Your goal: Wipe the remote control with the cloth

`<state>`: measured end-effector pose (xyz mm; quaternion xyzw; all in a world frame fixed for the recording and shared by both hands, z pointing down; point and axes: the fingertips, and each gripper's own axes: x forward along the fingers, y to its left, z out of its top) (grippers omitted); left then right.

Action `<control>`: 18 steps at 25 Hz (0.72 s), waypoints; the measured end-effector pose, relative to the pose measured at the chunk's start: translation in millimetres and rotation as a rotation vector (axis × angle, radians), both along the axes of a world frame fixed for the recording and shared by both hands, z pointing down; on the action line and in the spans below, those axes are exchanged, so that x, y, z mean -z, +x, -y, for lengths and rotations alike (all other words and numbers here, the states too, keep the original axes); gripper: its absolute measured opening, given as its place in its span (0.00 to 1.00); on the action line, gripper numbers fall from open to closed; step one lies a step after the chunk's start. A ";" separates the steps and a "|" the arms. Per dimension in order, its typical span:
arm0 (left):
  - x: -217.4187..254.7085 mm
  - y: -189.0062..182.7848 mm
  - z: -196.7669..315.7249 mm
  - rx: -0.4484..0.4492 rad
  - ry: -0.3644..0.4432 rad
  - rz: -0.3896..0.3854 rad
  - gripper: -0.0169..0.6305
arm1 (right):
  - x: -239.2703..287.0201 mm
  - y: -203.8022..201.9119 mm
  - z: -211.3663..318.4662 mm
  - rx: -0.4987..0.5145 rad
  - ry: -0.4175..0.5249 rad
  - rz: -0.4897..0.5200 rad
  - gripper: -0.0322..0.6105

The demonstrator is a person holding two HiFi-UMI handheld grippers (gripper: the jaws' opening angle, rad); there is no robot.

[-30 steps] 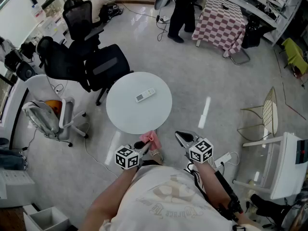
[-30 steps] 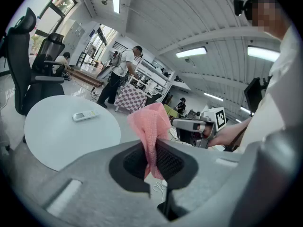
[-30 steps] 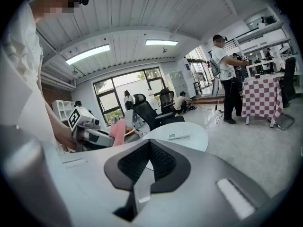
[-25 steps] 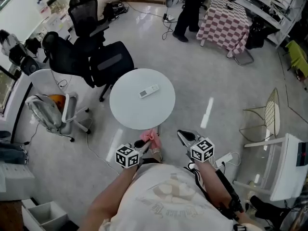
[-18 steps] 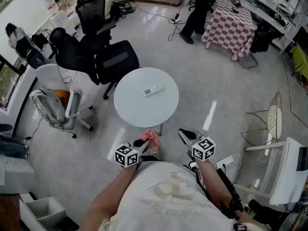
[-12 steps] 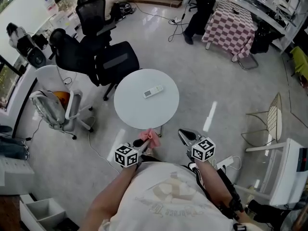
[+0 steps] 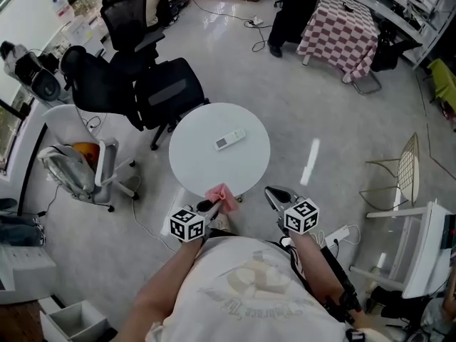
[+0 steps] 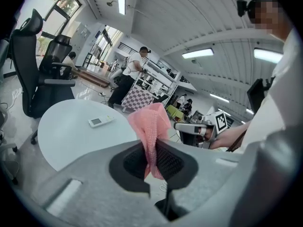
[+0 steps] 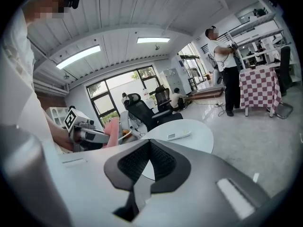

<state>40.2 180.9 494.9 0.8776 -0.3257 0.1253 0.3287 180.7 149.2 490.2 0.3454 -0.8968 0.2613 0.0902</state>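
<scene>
A white remote control (image 7: 229, 140) lies near the middle of the round white table (image 7: 196, 159). The remote (image 8: 101, 121) shows in the left gripper view, and the remote (image 9: 179, 135) in the right gripper view too. My left gripper (image 7: 211, 206) is shut on a pink cloth (image 7: 221, 197) at the table's near edge; the cloth (image 8: 152, 131) sticks up from between the jaws. My right gripper (image 7: 274, 195) is shut with nothing in it, just right of the table's near edge. In the right gripper view its jaws (image 9: 148, 151) meet, with the table (image 9: 201, 131) beyond.
Black office chairs (image 7: 160, 91) stand behind the table on the left, a white chair (image 7: 78, 166) further left. A person (image 7: 288, 13) stands by a checkered-cloth table (image 7: 338, 27) at the back. A wire chair (image 7: 399, 173) and a white cabinet (image 7: 427, 248) are on the right.
Both grippers have come closer to the table. The pink cloth now overlaps the table's near edge. The jaws have kept their states.
</scene>
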 end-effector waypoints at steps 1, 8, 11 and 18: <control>-0.7 -2.5 7.2 -0.010 -0.004 -0.003 0.05 | -1.1 -3.1 5.7 -0.007 -0.004 -0.004 0.06; -6.4 -19.8 59.4 -0.074 -0.014 -0.024 0.05 | -12.8 -17.5 43.6 -0.064 -0.039 -0.066 0.06; -8.8 -34.1 76.8 -0.082 -0.020 -0.034 0.05 | -15.5 -27.3 56.2 -0.083 -0.049 -0.095 0.06; -15.7 -68.3 104.4 -0.101 -0.037 -0.043 0.05 | -14.6 -45.8 89.6 -0.121 -0.044 -0.150 0.06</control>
